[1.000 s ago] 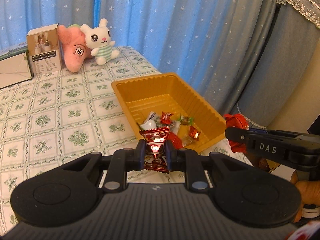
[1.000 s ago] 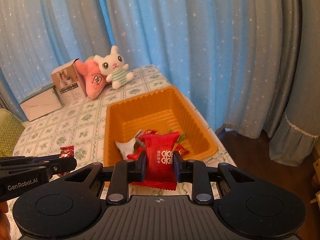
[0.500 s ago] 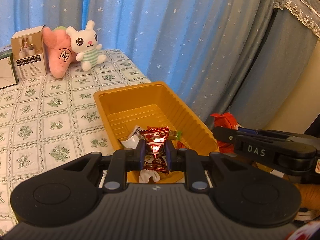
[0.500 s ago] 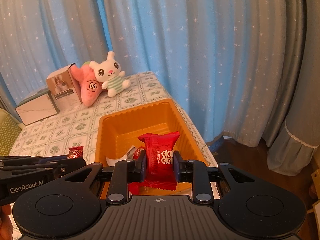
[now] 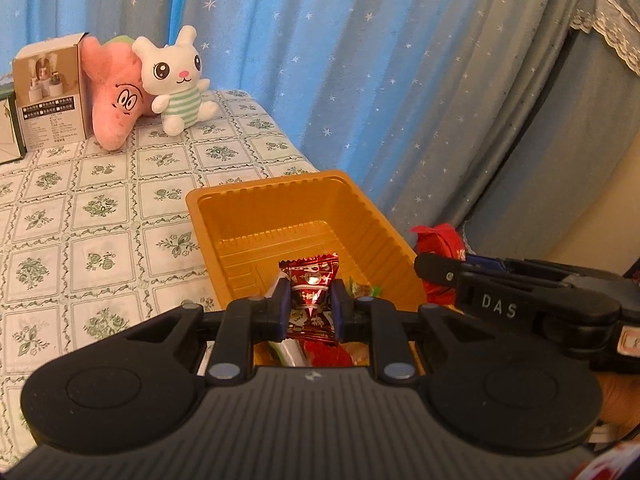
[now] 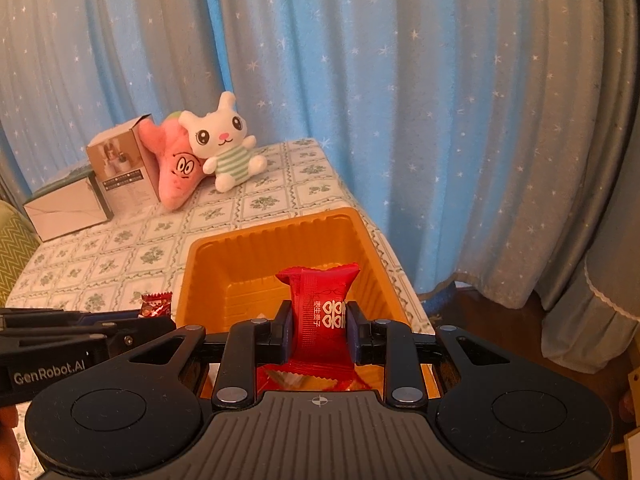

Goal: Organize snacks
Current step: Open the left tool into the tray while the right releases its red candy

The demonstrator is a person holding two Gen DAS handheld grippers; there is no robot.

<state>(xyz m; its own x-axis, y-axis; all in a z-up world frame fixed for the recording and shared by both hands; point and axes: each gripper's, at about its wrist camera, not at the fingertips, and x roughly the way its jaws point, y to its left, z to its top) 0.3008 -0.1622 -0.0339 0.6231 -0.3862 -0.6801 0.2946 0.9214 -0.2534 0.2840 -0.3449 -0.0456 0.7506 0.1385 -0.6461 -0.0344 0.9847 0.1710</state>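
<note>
My left gripper is shut on a dark red foil candy and holds it above the near end of the orange tray. My right gripper is shut on a bright red wrapped snack and holds it over the same tray. Several wrapped snacks lie in the tray's near end, mostly hidden by the grippers. The right gripper also shows at the right of the left wrist view, the left gripper at the left of the right wrist view.
A white rabbit plush, a pink plush and a brown box stand at the table's far end, with a white box beside them. Blue star curtains hang behind. The table's right edge runs beside the tray.
Both grippers have moved forward over the tray with their snacks still held. The tray's contents now lie mostly under the grippers.
</note>
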